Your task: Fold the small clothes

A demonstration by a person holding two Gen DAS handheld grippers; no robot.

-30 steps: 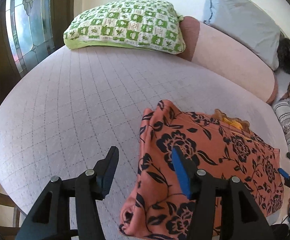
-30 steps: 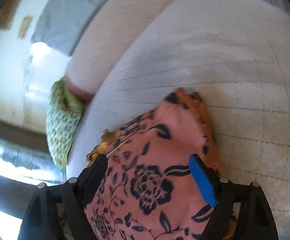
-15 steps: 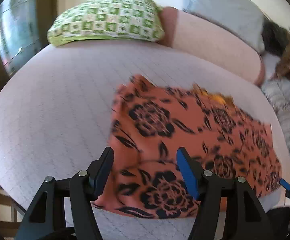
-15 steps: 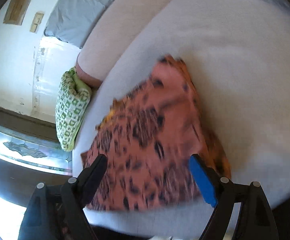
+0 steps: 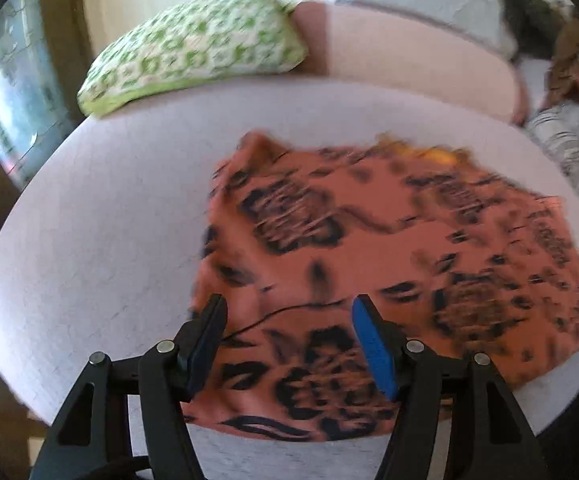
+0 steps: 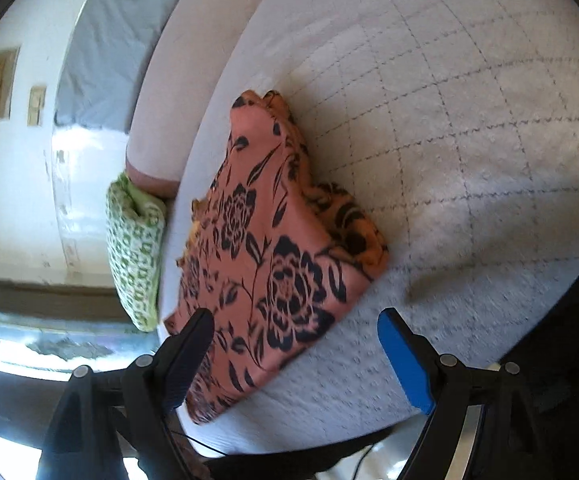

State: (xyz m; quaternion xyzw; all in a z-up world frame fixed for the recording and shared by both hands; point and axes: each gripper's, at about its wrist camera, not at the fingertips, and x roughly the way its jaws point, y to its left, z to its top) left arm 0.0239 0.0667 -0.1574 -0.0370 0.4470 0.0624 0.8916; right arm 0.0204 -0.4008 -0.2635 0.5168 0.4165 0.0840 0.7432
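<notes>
Orange-pink fabric with a black flower print, the small garment (image 5: 389, 264) lies already doubled over on the quilted white bed (image 5: 101, 248), near its front edge, with a darker orange layer showing under its right side in the right wrist view. The left hand-held gripper (image 5: 289, 332) hovers over the garment's near-left part with its jaws apart and nothing pinched between them; the right hand-held gripper (image 6: 297, 344) hangs over the near-right corner, jaws spread wide and equally empty, one finger above the cloth and the other above bare quilt. From here the likeliest slip is a pinch that catches only the top layer, since the layers sit loosely stacked; lifting that alone would pull the fold open. A grab that bites into the quilt too would drag the bedcover along. The garment also lies close to the bed's edge, so a careless tug toward the person could slide it off. Around it, a green-and-white patterned pillow (image 5: 197, 48) and a long pink bolster (image 5: 409, 60) lie at the far side, well apart from the cloth, and striped fabric (image 5: 569, 148) sits off to the right; nothing stands between the grippers and the garment
</notes>
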